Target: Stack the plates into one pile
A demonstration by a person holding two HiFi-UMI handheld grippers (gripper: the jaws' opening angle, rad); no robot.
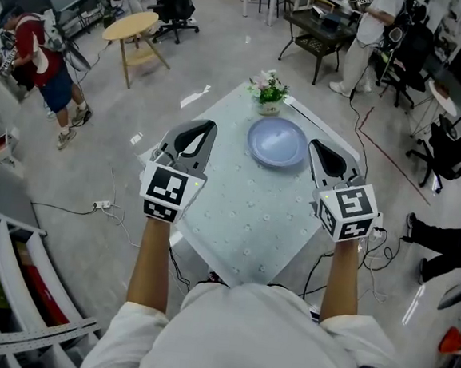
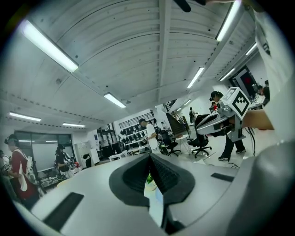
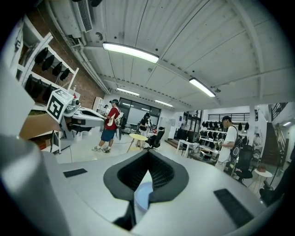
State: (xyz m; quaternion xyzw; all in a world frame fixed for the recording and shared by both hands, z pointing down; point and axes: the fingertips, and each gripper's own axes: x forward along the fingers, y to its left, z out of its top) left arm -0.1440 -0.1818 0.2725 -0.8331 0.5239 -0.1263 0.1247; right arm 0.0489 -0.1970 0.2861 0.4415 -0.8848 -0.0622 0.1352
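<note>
A pale blue plate (image 1: 277, 142) lies at the far side of the white table (image 1: 235, 228); I cannot tell whether it is one plate or a pile. My left gripper (image 1: 210, 126) hovers to its left, tips touching, with nothing held. To the plate's right my right gripper (image 1: 315, 145) is likewise shut and empty. In the left gripper view the jaws (image 2: 150, 157) meet, and a sliver of the plate (image 2: 159, 196) shows below them. The right gripper view also has its jaws (image 3: 147, 155) closed, with the plate (image 3: 144, 196) seen through the gap.
A small potted plant (image 1: 268, 90) stands just behind the plate. Cables (image 1: 108, 208) run over the floor by the table. A round yellow table (image 1: 132, 26), office chairs (image 1: 178, 6) and people (image 1: 44, 63) are farther off. Shelving (image 1: 13, 280) is at the near left.
</note>
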